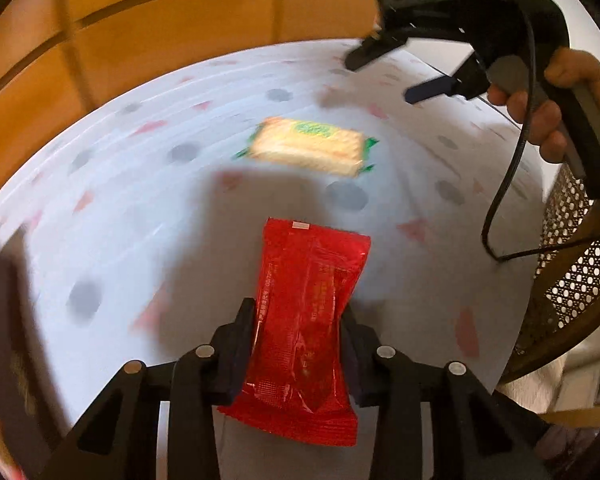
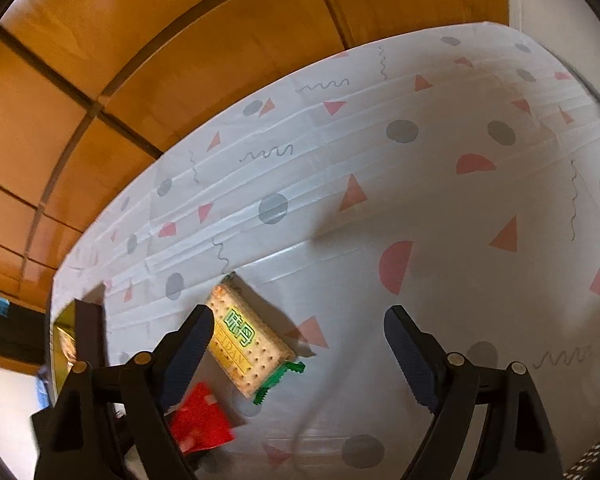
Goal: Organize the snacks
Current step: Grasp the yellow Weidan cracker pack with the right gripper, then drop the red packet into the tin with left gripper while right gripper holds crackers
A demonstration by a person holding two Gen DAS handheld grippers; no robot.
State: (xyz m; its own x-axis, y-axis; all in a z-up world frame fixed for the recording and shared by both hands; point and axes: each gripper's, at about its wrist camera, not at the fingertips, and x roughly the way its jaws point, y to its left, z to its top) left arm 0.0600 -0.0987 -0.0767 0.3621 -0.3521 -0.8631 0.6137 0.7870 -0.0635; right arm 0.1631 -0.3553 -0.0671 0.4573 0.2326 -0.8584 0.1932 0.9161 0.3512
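- Gripping a red packet (image 1: 306, 332), the left gripper (image 1: 300, 344) has its two pads pressed on the packet's sides at mid-length; the packet stands up between the fingers, clear of the cloth as far as the left wrist view shows.
- The right gripper (image 2: 298, 354) hangs over the table with its jaws wide apart and nothing between them; a hand (image 1: 556, 108) holds its handle, and a black cable trails from it.
- A cracker pack (image 2: 250, 344) with green crimped ends lies flat on the cloth, beside the right gripper's left finger and apart from the red packet.
- By my reading the sorting is at an early or middle step: one snack is picked up, one waits on the table, and neither is in a container yet.
- A dark box (image 2: 88, 332) with a gold inside sits at the table's left edge; it may be where the snacks go, but I cannot tell what it holds.
- What is left, as I judge it: carry the red packet to its place, then fetch the cracker pack.
- The tablecloth (image 2: 440, 208) is white, creased in long folds, printed with grey dots, pink triangles and squiggles.
- Beyond it the floor (image 2: 180, 60) is orange-brown tile with dark joints.
- A cane-backed chair (image 1: 576, 256) stands at the table's right edge.
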